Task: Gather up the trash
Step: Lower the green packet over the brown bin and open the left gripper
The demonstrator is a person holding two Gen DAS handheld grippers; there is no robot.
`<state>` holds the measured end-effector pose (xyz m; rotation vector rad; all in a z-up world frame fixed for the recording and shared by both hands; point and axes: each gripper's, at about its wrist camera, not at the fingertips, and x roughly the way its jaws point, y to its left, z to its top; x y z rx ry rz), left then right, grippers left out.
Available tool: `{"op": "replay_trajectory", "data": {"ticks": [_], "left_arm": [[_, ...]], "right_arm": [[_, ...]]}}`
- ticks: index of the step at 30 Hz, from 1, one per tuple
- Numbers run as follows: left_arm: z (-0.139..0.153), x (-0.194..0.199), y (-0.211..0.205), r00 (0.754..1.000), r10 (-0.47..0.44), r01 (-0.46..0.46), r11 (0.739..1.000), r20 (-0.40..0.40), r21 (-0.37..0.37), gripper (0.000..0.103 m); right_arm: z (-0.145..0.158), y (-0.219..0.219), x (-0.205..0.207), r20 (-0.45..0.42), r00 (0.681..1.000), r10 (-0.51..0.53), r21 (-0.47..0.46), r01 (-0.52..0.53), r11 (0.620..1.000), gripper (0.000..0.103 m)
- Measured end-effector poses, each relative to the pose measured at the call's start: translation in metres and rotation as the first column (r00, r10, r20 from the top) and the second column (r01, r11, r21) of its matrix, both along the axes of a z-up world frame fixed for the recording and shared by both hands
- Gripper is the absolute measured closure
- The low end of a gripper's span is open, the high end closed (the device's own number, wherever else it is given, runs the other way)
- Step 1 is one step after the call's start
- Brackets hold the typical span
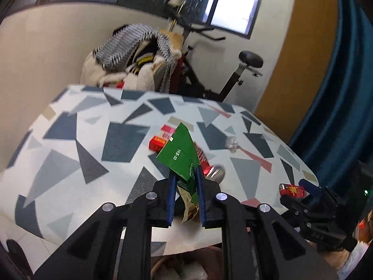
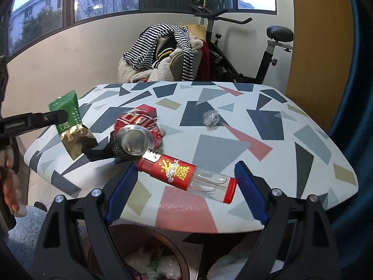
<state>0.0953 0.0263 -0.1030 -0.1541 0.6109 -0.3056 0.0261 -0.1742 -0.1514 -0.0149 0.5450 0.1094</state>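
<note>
At the near edge of the white table patterned with grey, blue and pink shards point(image 2: 268, 116), the right gripper point(image 2: 184, 191) is spread wide, its blue ribbed fingers point(image 2: 250, 192) on either side of a red lighter with a clear plastic base and gold lettering point(image 2: 184, 175), which lies flat on the surface and touches neither finger. Just behind the lighter a crushed red drink can point(image 2: 137, 133) lies on its side, its silver end facing the camera, with a small red carton point(image 2: 149, 109) behind it. A crumpled scrap of clear plastic point(image 2: 211, 119) sits alone toward the middle of the table. Beyond the table's left edge, the left gripper point(image 1: 185, 193) is pinched tight on a green cardboard packet with torn gold foil lining point(image 1: 179, 154), held off the table. Under the near edge stands a round brown bin point(image 2: 184, 254) with crumpled wrappers inside.
</note>
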Motion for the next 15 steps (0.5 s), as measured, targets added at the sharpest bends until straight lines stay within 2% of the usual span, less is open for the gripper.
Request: {"op": "replay_trajectory", "data": {"ticks": [2, 6, 11, 15], "left_arm": [[0.002, -0.003, 0.000, 1.000, -0.014, 0.014, 1.000, 0.001, -0.007, 0.087], [0.005, -0.002, 0.008, 0.999, -0.006, 0.003, 0.995, -0.032, -0.098, 0.087], [0.005, -0.019, -0.002, 0.997, -0.075, 0.072, 0.993, -0.032, -0.091, 0.087], [-0.013, -0.046, -0.012, 0.982, -0.180, 0.175, 0.981, -0.060, -0.081, 0.087]], "right_arm": [[-0.002, 0.000, -0.005, 0.004, 1.000, 0.004, -0.001, -0.004, 1.000, 0.019], [-0.003, 0.000, -0.012, -0.004, 1.000, 0.007, 0.020, -0.007, 1.000, 0.019], [-0.002, -0.002, -0.021, 0.012, 1.000, 0.012, 0.016, -0.012, 1.000, 0.019], [-0.006, -0.007, -0.030, 0.012, 1.000, 0.004, 0.012, -0.004, 1.000, 0.019]]}}
